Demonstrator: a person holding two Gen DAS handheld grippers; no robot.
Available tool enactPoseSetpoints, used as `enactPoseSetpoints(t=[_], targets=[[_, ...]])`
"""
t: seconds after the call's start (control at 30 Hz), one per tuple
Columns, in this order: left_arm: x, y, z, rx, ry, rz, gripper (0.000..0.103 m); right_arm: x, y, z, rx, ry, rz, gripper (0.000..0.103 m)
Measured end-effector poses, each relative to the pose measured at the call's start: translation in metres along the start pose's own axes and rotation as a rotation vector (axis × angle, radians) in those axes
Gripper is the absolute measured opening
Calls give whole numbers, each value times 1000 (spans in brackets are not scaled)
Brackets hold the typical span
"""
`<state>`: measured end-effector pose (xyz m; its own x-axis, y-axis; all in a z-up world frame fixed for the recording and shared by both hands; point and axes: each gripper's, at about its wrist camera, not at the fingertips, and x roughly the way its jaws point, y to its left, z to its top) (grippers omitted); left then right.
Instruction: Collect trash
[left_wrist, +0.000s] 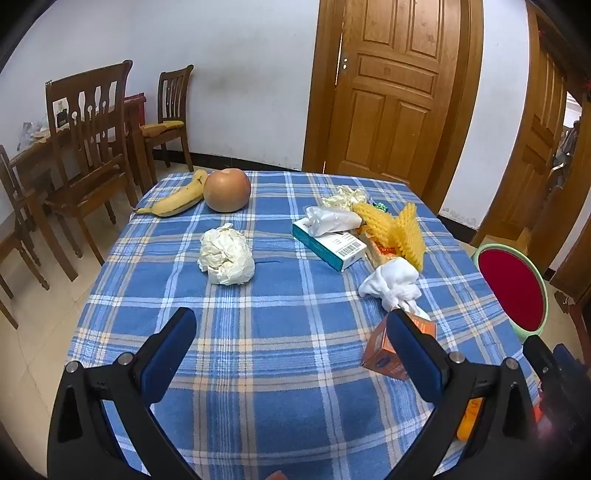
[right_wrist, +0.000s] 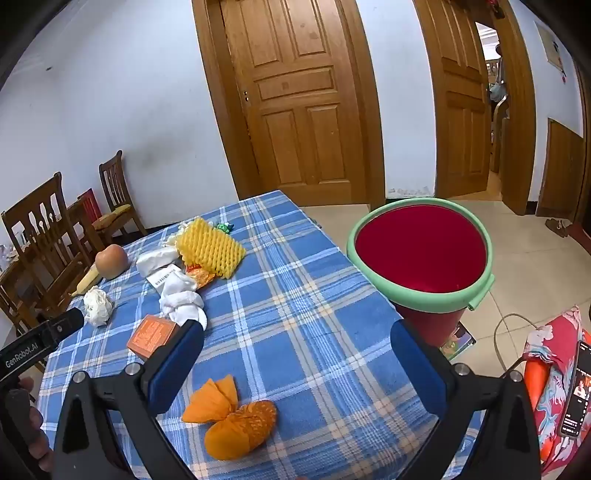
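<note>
On the blue plaid table (left_wrist: 280, 332) lie a crumpled white paper ball (left_wrist: 226, 255), a teal tissue box (left_wrist: 328, 243), yellow foam netting (left_wrist: 400, 230), a white wad (left_wrist: 391, 286) and a small orange box (left_wrist: 384, 350). My left gripper (left_wrist: 291, 350) is open and empty above the near table, with the paper ball ahead. My right gripper (right_wrist: 297, 363) is open and empty above an orange net wrapper (right_wrist: 232, 424). A red bin with a green rim (right_wrist: 421, 254) stands beside the table's right edge.
A banana (left_wrist: 177, 197) and a round brown fruit (left_wrist: 227, 190) lie at the far left corner. Wooden chairs (left_wrist: 92, 140) stand to the left. Wooden doors (left_wrist: 391, 88) are behind. A small green item (right_wrist: 224, 227) lies near the far edge.
</note>
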<state>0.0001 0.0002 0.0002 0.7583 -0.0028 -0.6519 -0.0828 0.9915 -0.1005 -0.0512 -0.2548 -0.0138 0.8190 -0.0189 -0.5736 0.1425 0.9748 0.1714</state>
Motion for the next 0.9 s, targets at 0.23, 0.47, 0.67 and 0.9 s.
enactPoseSetpoints(t=[0.23, 0.47, 0.67, 0.9], targets=[[0, 2, -1, 5, -3, 1, 101, 1, 1, 0, 8, 6, -1, 103], [0, -1, 0, 10, 1, 10, 101, 1, 0, 0, 5, 1, 2, 103], [0, -1, 0, 13, 3, 11, 101, 2, 0, 0, 7, 3, 4, 103], [0, -2, 0, 12, 3, 13, 101, 2, 0, 0, 8, 5, 4, 103]])
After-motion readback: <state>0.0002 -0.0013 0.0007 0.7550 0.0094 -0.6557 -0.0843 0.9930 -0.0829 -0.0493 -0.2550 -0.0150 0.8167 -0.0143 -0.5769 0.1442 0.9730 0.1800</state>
